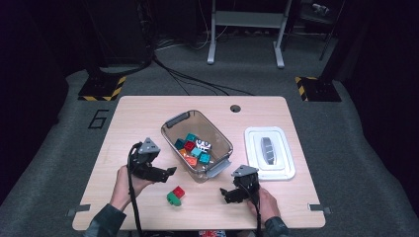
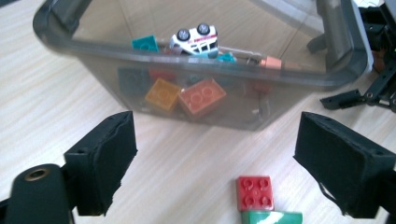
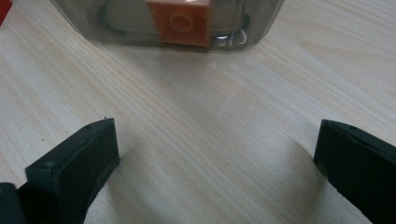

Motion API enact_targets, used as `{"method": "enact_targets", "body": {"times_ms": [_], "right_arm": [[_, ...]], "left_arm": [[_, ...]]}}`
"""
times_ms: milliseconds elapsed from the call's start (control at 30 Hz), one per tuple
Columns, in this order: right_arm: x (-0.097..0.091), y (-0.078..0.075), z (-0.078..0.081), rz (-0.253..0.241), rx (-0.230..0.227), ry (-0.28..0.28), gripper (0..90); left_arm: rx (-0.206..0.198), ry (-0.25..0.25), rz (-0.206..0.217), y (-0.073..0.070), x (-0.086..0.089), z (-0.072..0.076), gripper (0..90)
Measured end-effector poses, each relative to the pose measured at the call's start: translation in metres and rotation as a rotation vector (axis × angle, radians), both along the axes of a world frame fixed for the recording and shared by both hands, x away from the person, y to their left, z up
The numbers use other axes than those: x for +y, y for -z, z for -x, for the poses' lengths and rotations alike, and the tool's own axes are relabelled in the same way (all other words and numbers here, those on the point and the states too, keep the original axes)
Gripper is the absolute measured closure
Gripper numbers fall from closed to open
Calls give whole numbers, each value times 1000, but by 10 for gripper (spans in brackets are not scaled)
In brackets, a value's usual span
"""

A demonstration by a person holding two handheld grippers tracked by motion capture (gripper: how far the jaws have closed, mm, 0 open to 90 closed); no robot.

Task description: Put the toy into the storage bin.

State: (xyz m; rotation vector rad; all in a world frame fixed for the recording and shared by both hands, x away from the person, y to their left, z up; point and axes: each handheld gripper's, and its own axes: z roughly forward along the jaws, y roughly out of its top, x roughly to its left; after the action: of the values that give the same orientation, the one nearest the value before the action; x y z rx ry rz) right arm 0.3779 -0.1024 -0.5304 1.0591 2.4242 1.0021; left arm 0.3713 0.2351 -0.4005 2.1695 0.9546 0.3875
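Note:
A clear plastic bin (image 1: pixel 170 122) stands mid-table with several coloured bricks and a white toy car (image 1: pixel 202 144) inside. On the wood near the front edge lie a red brick (image 1: pixel 178 191) and a green brick (image 1: pixel 173 199), touching each other. My left gripper (image 1: pixel 170 171) hovers open just left of them, beside the bin. In the left gripper view its jaws (image 2: pixel 215 163) stand wide with nothing between them; the red brick (image 2: pixel 254 192) and green brick (image 2: pixel 271 217) lie low on the right. My right gripper (image 1: pixel 225 195) is open over bare table (image 3: pixel 215 158), facing the bin wall (image 3: pixel 116 23).
A white lid (image 1: pixel 252 148) carrying a grey object (image 1: pixel 267 148) lies right of the bin. Through the bin wall (image 2: pixel 93 70) I see orange bricks (image 2: pixel 201 95) and the toy car (image 2: pixel 195 38) lying on its side. A cable hole (image 1: pixel 235 108) sits near the table's far edge.

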Motion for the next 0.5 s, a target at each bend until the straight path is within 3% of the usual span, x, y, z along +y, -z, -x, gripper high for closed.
{"method": "enact_targets", "body": {"times_ms": [267, 500], "right_arm": [[0, 0, 0, 0, 0, 0, 0], [0, 0, 0, 0, 0, 0, 0]], "left_arm": [[12, -20, -4, 19, 7, 13, 84], [52, -17, -8, 40, 1, 24, 54]]}}
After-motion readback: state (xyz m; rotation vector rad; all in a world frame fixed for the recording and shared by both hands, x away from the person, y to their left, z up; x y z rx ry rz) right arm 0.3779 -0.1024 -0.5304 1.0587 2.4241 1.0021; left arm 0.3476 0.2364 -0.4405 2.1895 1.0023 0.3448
